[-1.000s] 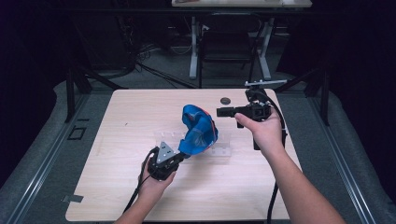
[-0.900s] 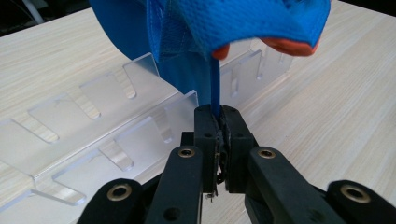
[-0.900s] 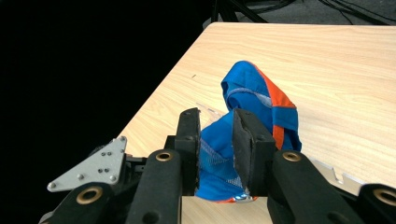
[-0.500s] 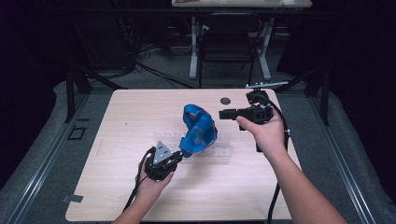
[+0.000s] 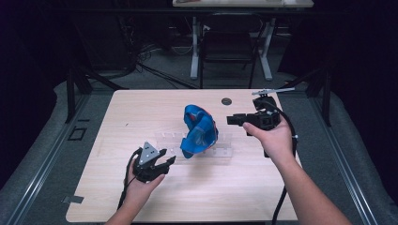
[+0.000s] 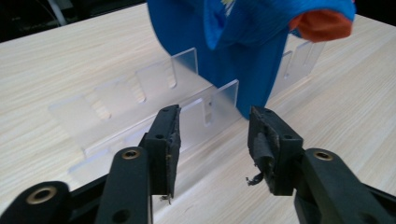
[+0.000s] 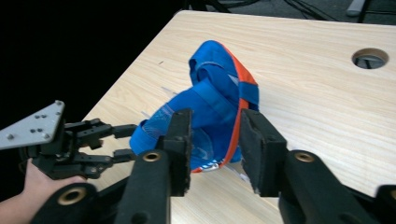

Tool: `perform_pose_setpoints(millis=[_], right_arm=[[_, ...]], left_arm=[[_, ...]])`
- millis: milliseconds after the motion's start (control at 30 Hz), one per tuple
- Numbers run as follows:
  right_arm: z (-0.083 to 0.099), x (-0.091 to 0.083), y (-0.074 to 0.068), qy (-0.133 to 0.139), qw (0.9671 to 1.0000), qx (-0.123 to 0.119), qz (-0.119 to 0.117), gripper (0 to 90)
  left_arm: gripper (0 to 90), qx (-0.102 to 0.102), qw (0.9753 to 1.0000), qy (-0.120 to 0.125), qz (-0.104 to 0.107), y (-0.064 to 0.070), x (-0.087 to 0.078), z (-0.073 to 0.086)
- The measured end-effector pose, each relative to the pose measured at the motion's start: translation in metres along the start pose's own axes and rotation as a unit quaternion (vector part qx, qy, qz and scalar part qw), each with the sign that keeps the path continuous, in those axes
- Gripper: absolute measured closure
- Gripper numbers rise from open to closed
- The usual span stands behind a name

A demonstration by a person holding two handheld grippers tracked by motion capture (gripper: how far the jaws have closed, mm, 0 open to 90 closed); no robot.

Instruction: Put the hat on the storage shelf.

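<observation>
Black rubber pads: both tools carry worn black pads on their jaws; nothing sits between either pair.
Left tool (image 5: 165, 161): jaws parted wide and empty, low over the bench just beside the near edge of the rack, aimed at the rack's slotted wall and the lower blue edge of the cap.
Right tool (image 5: 231, 120): jaws parted about as far, empty, held level off the bench near the far right of the rack, pointing at the cap but apart from it.
Cap (image 5: 199, 129): blue fabric with an orange edge, crumpled and standing up on the rack, its lower part hanging down over the middle slots; a small metal buckle shows at its bottom in the right gripper view.
Rack (image 6: 140, 100): clear plastic with slotted walls, lying flat about mid-bench, the cap draped over its middle.
Bench (image 5: 141, 108): pale wood, a round hole beyond the rack toward the far right.
Step in hand, as I judge it: closing in on the cap to take it off the rack.
Doing it well: grip the fabric alone, not the clear wall behind it; take a thick fold or the stiff orange edge so it does not slip; steady the rack with one tool, since it looks light and would likely lift with the cap.
</observation>
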State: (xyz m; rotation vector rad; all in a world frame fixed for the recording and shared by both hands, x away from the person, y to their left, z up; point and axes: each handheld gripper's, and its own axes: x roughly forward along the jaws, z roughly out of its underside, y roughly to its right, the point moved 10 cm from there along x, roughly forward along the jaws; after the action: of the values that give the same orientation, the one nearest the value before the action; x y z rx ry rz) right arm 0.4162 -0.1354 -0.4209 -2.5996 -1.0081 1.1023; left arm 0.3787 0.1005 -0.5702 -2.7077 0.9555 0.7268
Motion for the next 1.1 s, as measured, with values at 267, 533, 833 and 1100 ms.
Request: perform_pose_setpoints(millis=[267, 533, 833, 1100], right_arm=[[0.012, -0.011, 0.009, 0.015, 0.9989, -0.022, 0.04, 52.4], [0.031, -0.024, 0.013, 0.016, 0.9976, -0.031, 0.059, 50.2], [0.061, -0.037, 0.014, 0.031, 0.9969, -0.029, 0.066, 49.9], [0.084, -0.043, 0.022, 0.04, 0.9968, -0.015, 0.068, 49.9]], left_arm=[[46.0, -0.016, 0.9999, 0.001, -0.002, -0.015, -0.016, 0.011], [44.5, -0.03, 0.9994, -0.013, -0.007, -0.026, -0.026, 0.025], [44.3, -0.037, 0.999, -0.022, -0.01, -0.032, -0.031, 0.035], [44.1, -0.041, 0.9988, -0.025, -0.009, -0.034, -0.039, 0.041]])
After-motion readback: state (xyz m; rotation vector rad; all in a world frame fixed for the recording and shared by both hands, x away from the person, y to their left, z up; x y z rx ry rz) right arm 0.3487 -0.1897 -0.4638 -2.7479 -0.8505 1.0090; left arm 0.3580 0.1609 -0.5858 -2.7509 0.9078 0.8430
